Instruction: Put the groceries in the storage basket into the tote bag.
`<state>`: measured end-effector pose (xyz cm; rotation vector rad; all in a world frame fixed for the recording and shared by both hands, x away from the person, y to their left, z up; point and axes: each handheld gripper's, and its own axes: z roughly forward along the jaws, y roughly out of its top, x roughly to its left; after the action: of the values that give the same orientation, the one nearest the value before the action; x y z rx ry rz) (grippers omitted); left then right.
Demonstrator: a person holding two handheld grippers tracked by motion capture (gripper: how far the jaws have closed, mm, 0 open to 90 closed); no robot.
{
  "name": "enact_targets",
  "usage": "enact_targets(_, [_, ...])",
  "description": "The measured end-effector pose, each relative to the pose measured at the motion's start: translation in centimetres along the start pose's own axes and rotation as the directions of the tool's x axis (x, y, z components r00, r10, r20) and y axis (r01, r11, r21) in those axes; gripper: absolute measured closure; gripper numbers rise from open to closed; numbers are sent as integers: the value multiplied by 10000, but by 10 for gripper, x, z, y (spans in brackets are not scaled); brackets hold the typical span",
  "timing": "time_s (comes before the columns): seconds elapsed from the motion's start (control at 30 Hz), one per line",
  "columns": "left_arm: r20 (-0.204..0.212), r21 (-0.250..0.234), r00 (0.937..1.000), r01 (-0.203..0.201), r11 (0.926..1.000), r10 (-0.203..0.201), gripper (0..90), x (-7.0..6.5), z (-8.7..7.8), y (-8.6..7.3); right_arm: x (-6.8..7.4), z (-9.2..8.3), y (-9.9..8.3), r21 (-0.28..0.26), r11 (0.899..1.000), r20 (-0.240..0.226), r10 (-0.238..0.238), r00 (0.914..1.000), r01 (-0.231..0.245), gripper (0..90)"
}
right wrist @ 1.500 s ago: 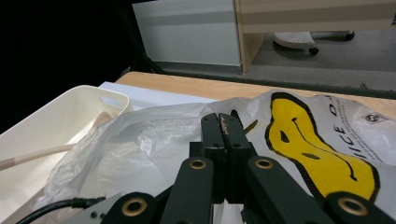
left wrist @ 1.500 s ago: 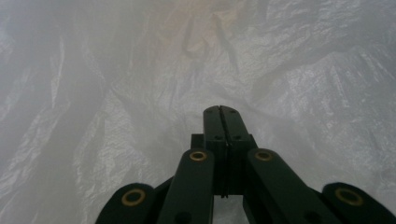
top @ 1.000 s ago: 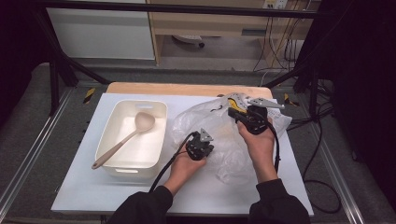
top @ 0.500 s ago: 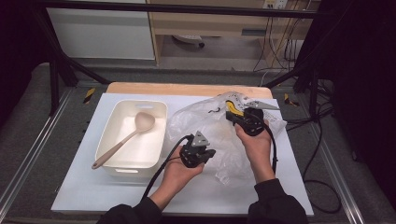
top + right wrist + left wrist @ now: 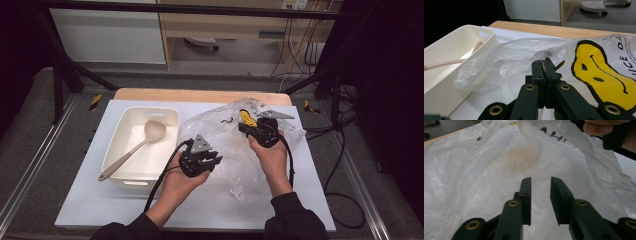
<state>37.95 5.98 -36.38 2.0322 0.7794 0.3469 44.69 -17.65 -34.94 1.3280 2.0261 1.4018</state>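
White tabletop (image 5: 100, 200); plastic bag (image 5: 235, 150) slants lengthwise toward the far right; right claw (image 5: 246, 128) clamps it; left claw (image 5: 216, 161) parted, just opening.

The left gripper (image 5: 209, 161) is held in the left hand (image 5: 182, 180), forearm entering from below, and is raised clear of the surface. Its jaws have just been opening and stand slightly parted, nothing pressed between the pads. The right gripper (image 5: 252, 126) is gripped by the right hand (image 5: 267, 150), farther forward; its jaws are seen closed together, thin film pinched at the fingertips.
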Motion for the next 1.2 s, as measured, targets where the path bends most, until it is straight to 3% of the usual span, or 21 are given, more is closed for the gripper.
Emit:
enact_targets(0.23, [-331,-182,9983,480,9987,-486,480,8,-11,4,0,1,-1,70,10000,-6,-8,10000,8,900])
enact_targets(0.37, [-516,-371,9976,445,9983,-464,335,13,-21,8,0,2,-2,110,9999,-10,-10,10000,10,900])
enact_targets(0.47, [-676,-531,9953,659,9964,-694,206,18,-28,10,0,3,-2,153,9999,-19,-72,10000,73,900])
enact_targets(0.6, [-746,-674,9931,857,9940,-907,98,25,-35,12,0,3,-3,173,9998,-4,-41,10000,41,900])
enact_targets(0.97, [-1392,-943,9841,981,9907,-1107,75,46,-58,11,0,6,-5,259,9996,-24,-63,10000,64,900])
enact_targets(1.2, [-1583,-978,9789,1148,9886,-1293,77,55,-64,11,1,6,-5,300,9995,-31,-83,10000,84,900])
